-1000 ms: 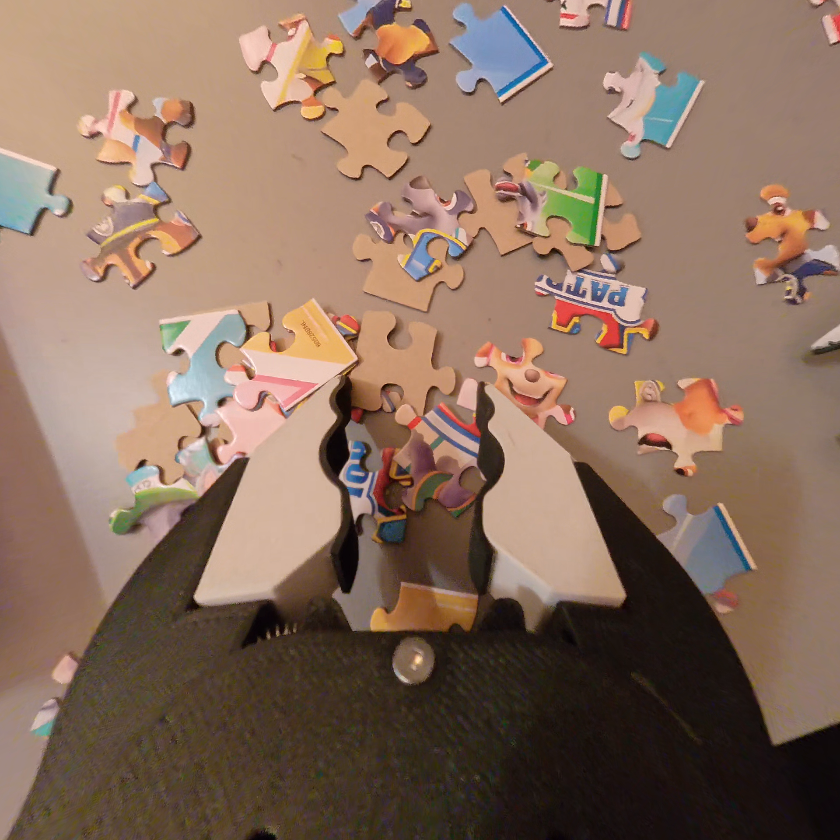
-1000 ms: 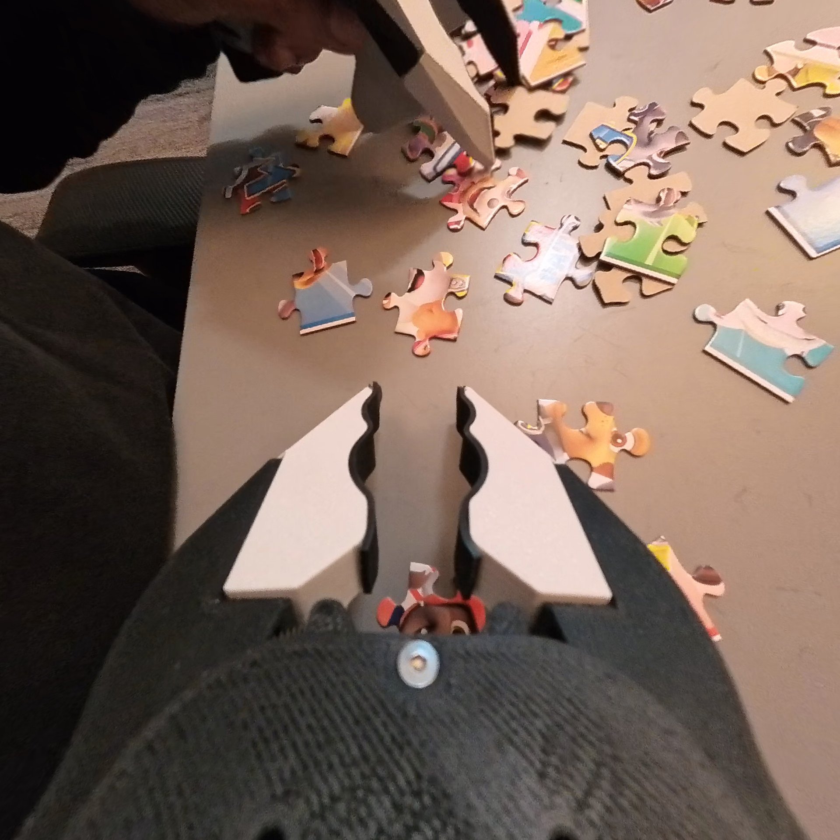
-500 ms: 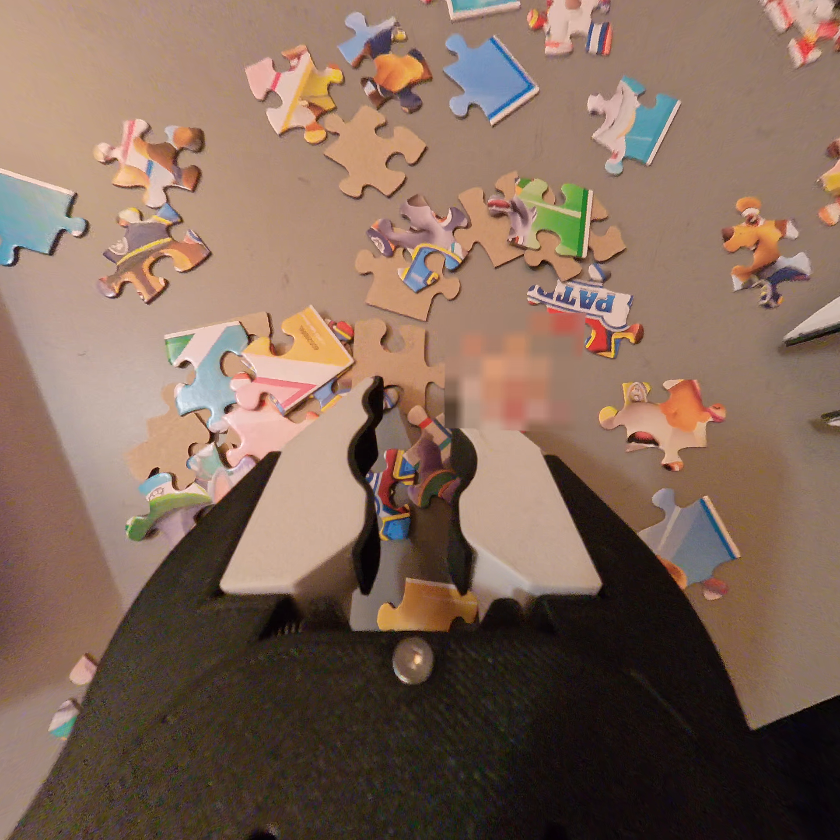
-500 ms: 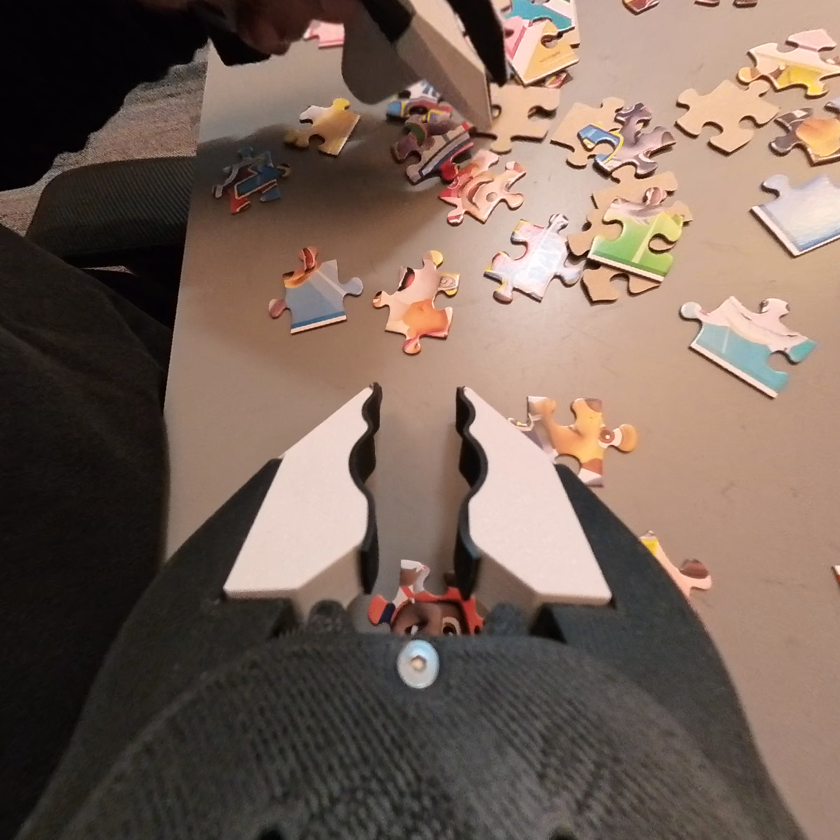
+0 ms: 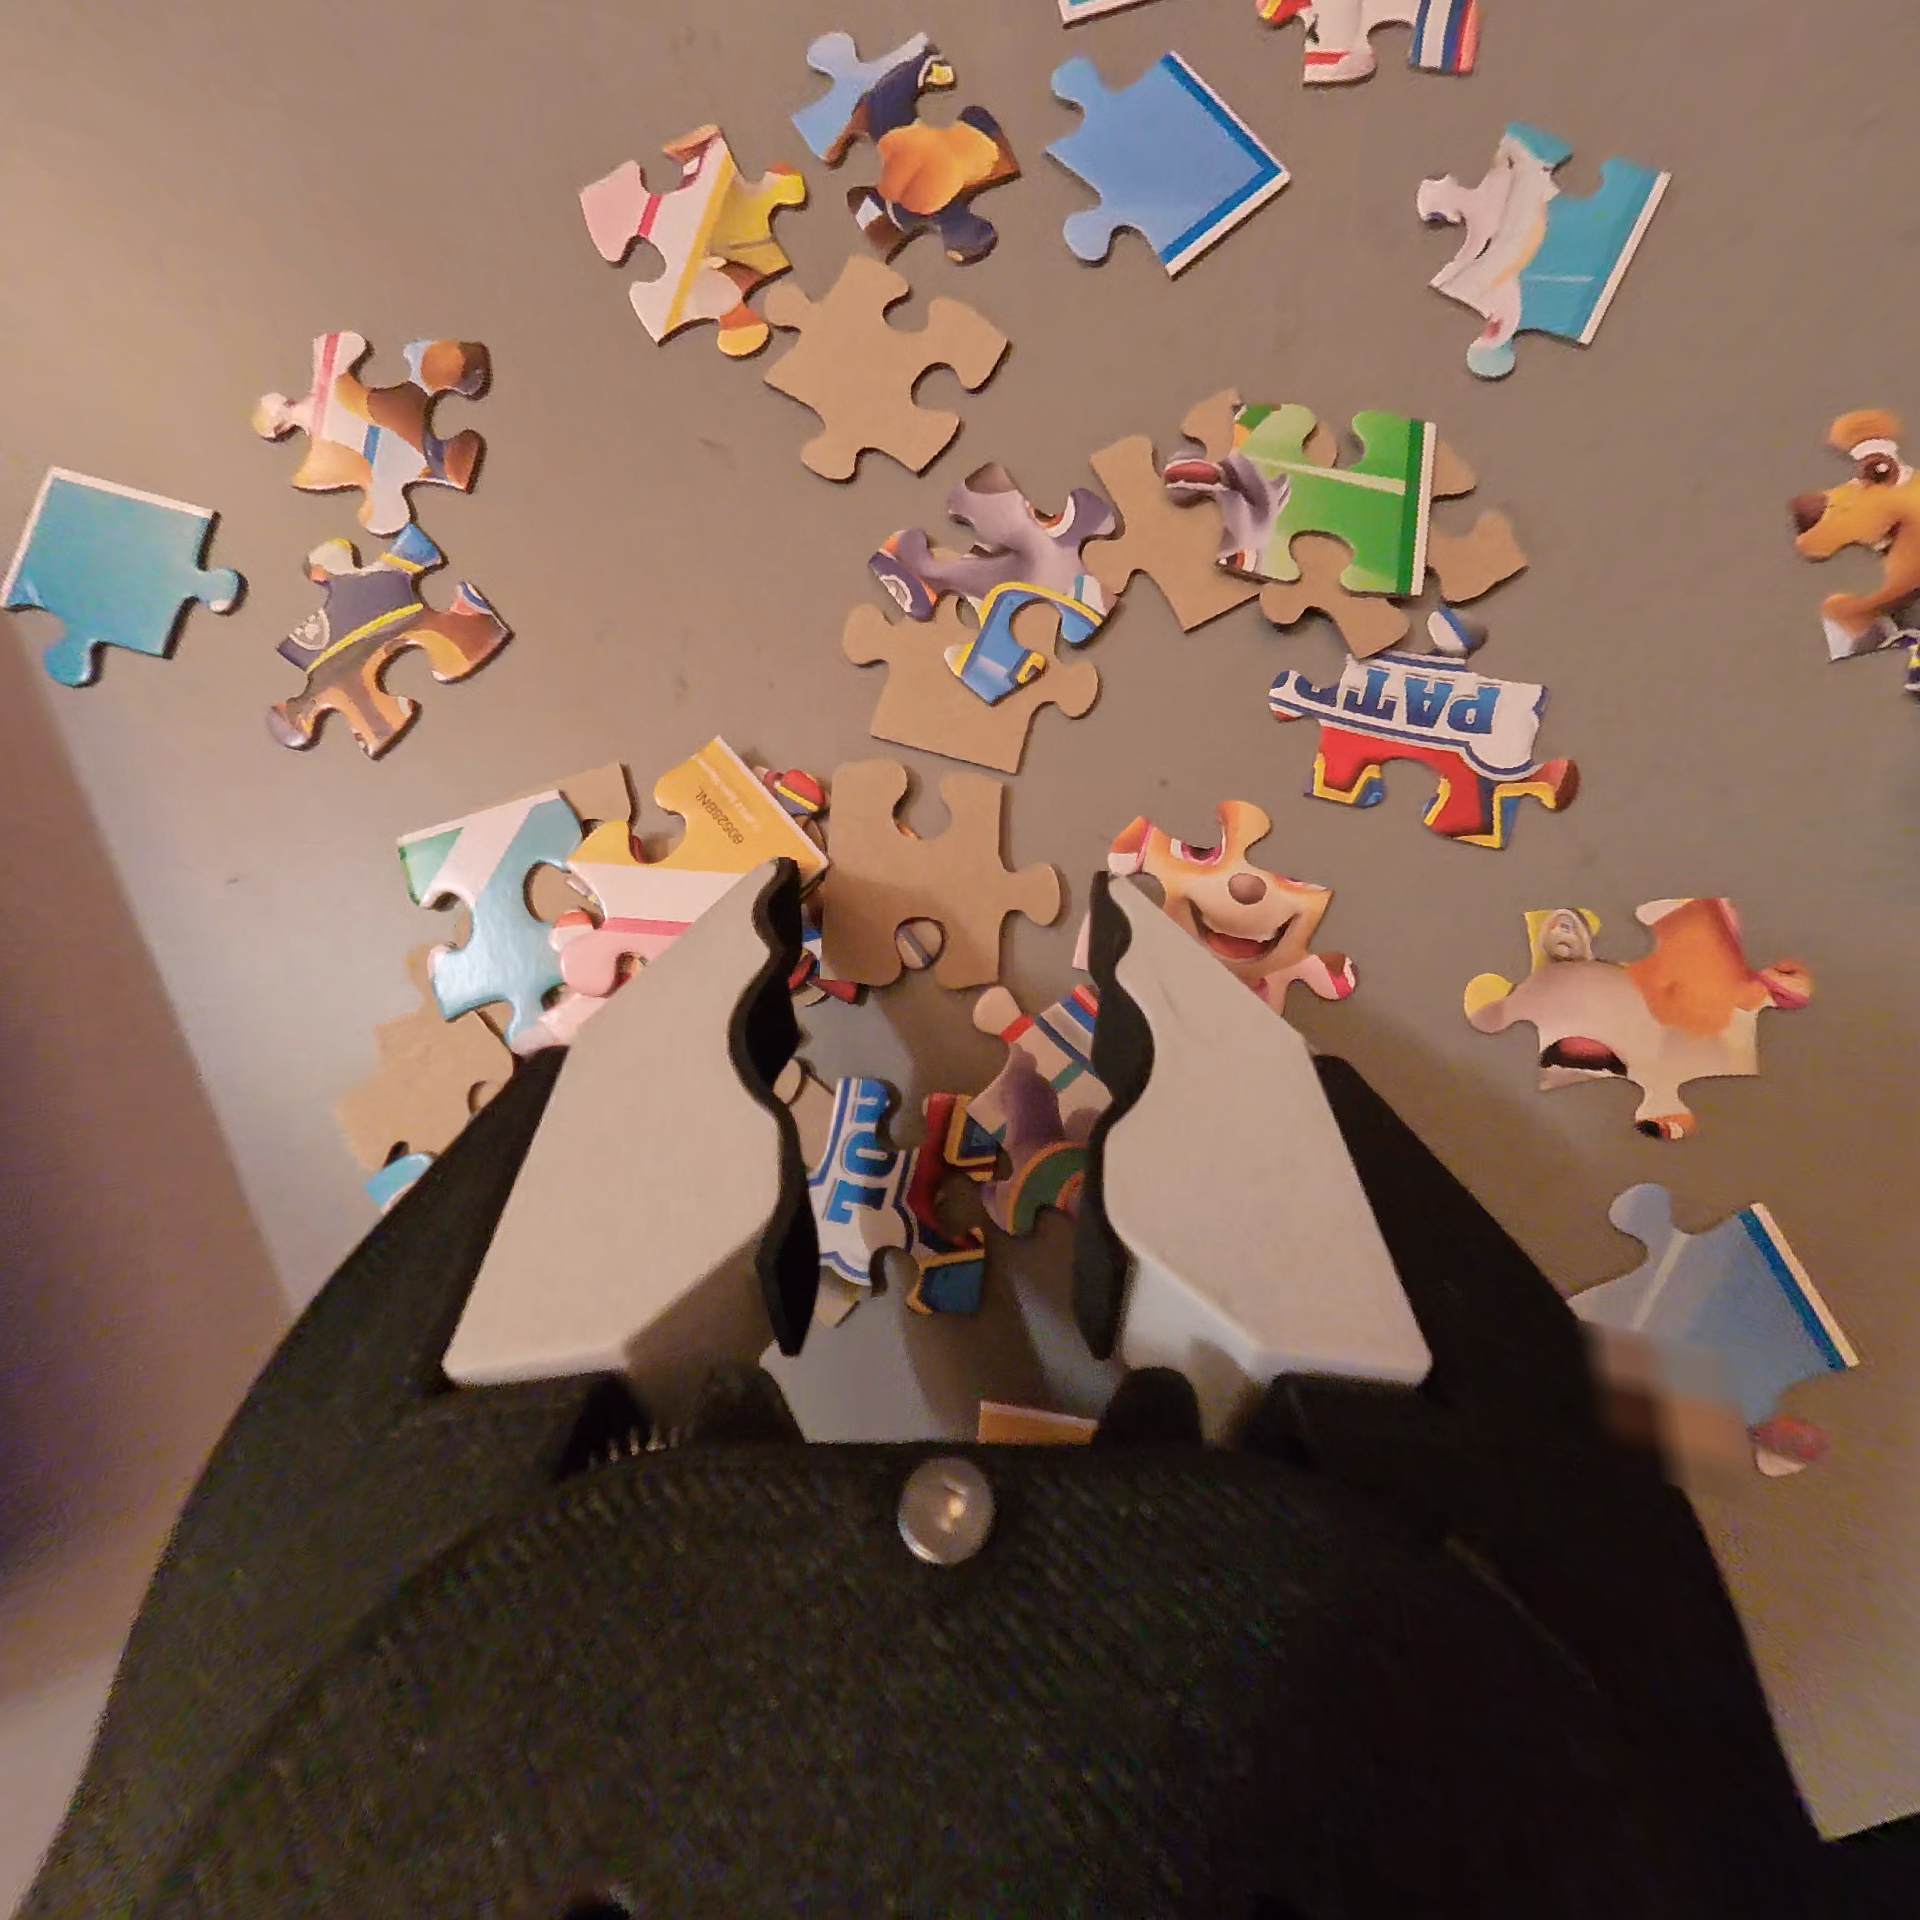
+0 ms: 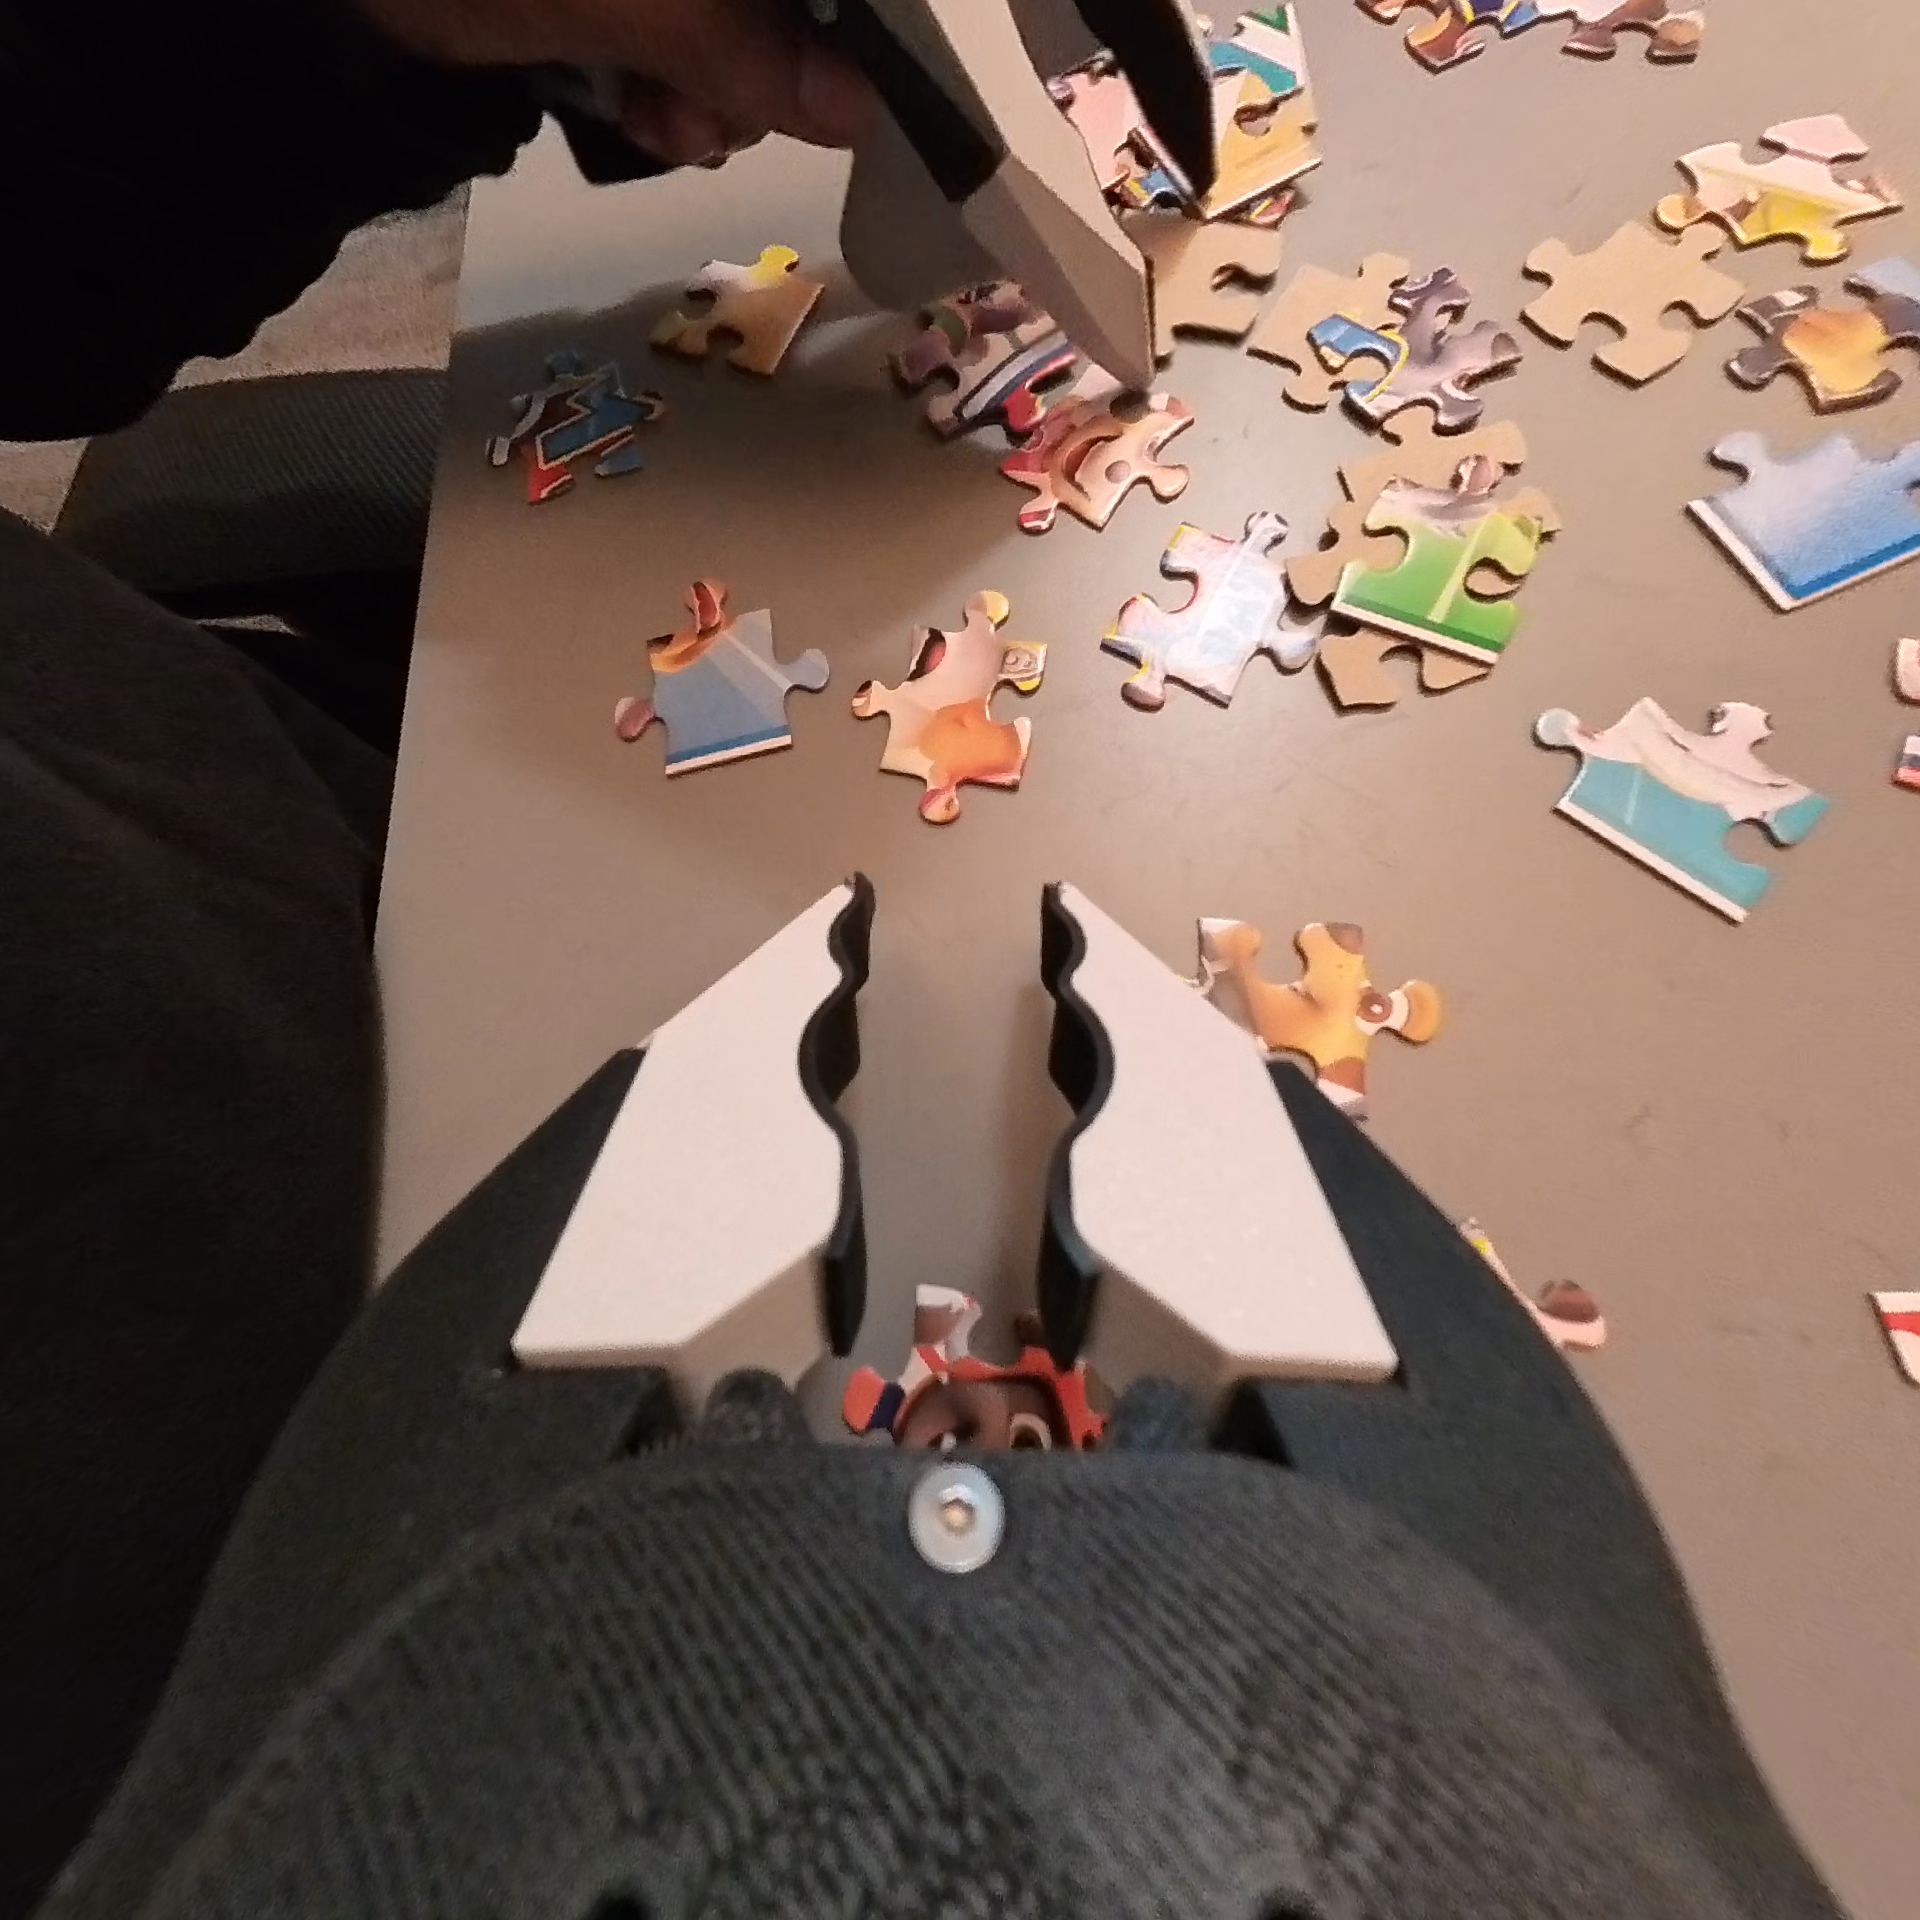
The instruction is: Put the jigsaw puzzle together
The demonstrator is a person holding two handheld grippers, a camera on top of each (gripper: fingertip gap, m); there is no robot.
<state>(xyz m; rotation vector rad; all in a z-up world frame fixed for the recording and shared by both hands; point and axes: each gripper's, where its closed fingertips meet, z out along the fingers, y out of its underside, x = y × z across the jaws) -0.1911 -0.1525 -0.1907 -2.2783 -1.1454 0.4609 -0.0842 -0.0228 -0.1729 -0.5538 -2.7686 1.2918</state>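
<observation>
Puzzle pieces (image 5: 904,364) lie scattered over the grey bench (image 5: 644,623), some picture-side up, some showing bare brown cardboard. The left claw (image 5: 940,888) hangs over the near cluster with its jaws spread wide and gripping nothing; between its fingers lie a blue-and-white lettered piece (image 5: 883,1184) and a purple striped piece (image 5: 1039,1122), flat on the bench, and a cardboard-backed piece (image 5: 925,883) sits just beyond the tips. A smiling dog-face piece (image 5: 1236,914) lies just beside the right finger. The right claw (image 6: 951,899) hovers near the bench's near edge (well apart from the cluster), its jaws parted over bare surface, a yellow dog piece (image 6: 1320,1008) just to its right.
</observation>
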